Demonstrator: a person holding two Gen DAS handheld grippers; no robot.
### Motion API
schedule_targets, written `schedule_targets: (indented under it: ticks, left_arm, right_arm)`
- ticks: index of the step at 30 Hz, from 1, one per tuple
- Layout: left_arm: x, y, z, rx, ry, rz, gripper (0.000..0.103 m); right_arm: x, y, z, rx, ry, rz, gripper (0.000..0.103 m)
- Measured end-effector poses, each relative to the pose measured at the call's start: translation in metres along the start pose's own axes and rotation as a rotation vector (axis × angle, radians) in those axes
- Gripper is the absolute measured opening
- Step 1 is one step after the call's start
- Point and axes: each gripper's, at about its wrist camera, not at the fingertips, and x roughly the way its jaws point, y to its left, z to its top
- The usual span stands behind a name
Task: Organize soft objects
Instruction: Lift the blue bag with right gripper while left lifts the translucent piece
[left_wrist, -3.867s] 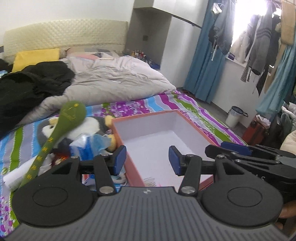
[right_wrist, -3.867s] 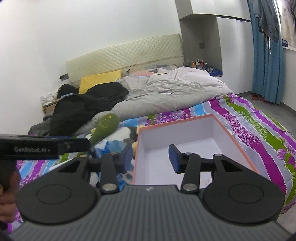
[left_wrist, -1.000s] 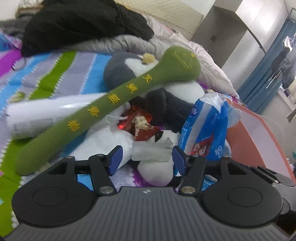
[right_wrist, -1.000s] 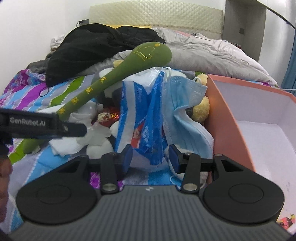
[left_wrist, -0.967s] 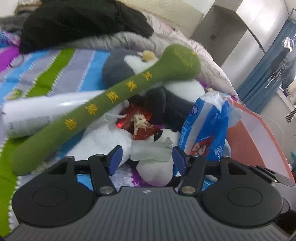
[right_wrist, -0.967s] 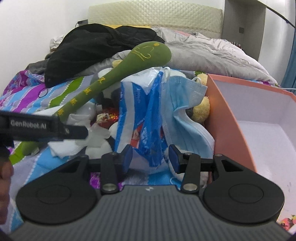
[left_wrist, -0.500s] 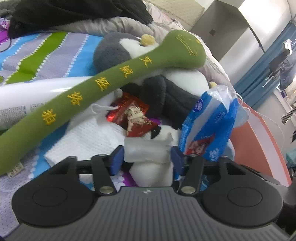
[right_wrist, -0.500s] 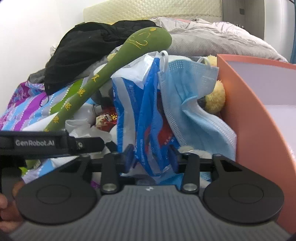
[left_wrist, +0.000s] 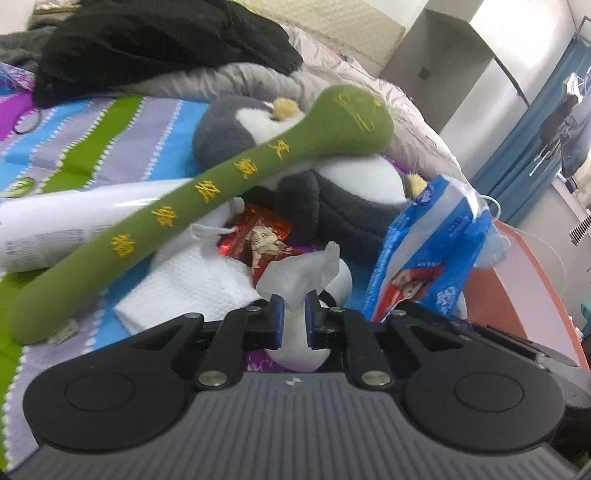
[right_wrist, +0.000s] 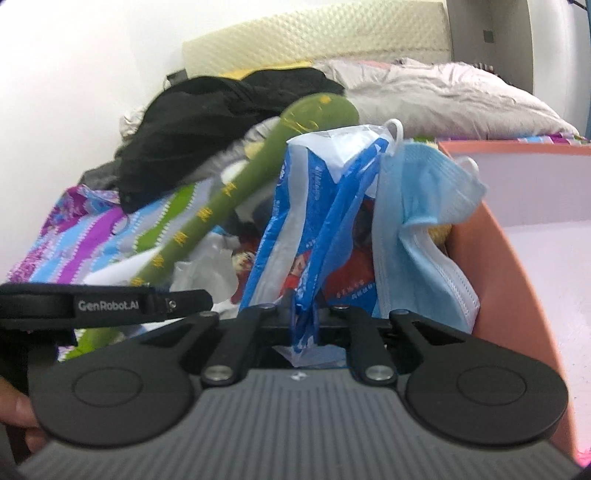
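Note:
My left gripper (left_wrist: 294, 306) has its jaws closing tight on a crumpled white tissue (left_wrist: 303, 269), and both pads press it. Behind the tissue lie a long green plush stick (left_wrist: 207, 199), a grey-and-white penguin plush (left_wrist: 229, 125) and a red snack packet (left_wrist: 258, 236). My right gripper (right_wrist: 304, 314) has its jaws closing on a blue-and-white plastic bag (right_wrist: 295, 206), pinching its lower edge between the pads. A blue face mask (right_wrist: 417, 221) hangs beside the bag, against the orange box (right_wrist: 491, 266).
A white tube (left_wrist: 55, 221) and a white paper towel (left_wrist: 184, 280) lie on the striped bedspread (left_wrist: 92, 147). Black clothes (left_wrist: 147, 40) and a grey duvet (right_wrist: 443, 96) are heaped behind. The box's pale inside (right_wrist: 546, 266) lies to the right. A hand (right_wrist: 14, 402) shows at lower left.
Both grippers went from open to pinched. The left one closed on the white tissue, which now bunches up above its pads. The right one closed on the bag's lower edge.

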Motion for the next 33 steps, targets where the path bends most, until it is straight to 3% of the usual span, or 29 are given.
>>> schedule_targets:
  ticks: [14,25,33]
  left_arm:
    - [-0.099,0.0,-0.023,-0.005,-0.078,0.051,0.013]
    - [-0.147,0.003,-0.055,-0.003,-0.043,0.089,0.013]
    - [-0.166,0.003,-0.094,-0.011,0.021,0.105,0.014]
  right_arm:
    - [-0.075,0.03,0.001,-0.017,-0.034,0.119,0.011]
    - [-0.101,0.042,-0.038,-0.034,0.137,0.163,0.012]
    - [-0.116,0.041,-0.065,-0.053,0.276,0.063,0.012]
